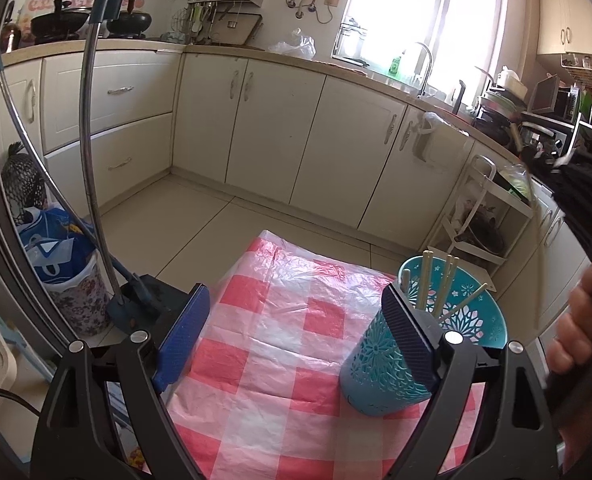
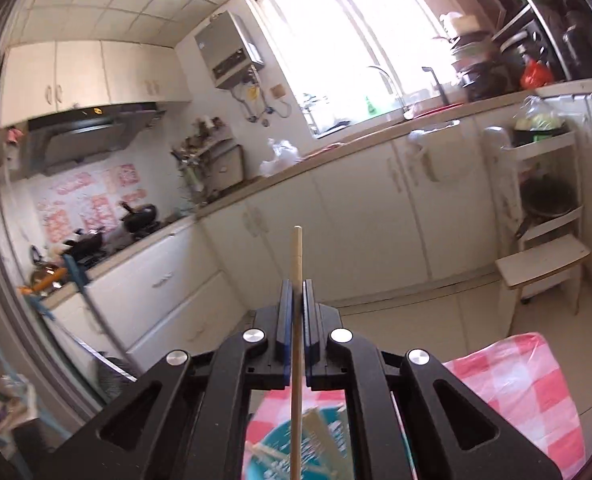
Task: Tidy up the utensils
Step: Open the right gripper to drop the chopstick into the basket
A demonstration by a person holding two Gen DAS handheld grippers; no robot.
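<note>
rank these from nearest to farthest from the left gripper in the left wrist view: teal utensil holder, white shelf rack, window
1. The teal utensil holder, standing on the checked cloth right against the left gripper, by its right-hand finger.
2. The white shelf rack, on the floor past the table, to the right.
3. The window, above the far counter, upper right.

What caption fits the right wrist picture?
Right tongs pinch one chopstick above the teal holder.
</note>
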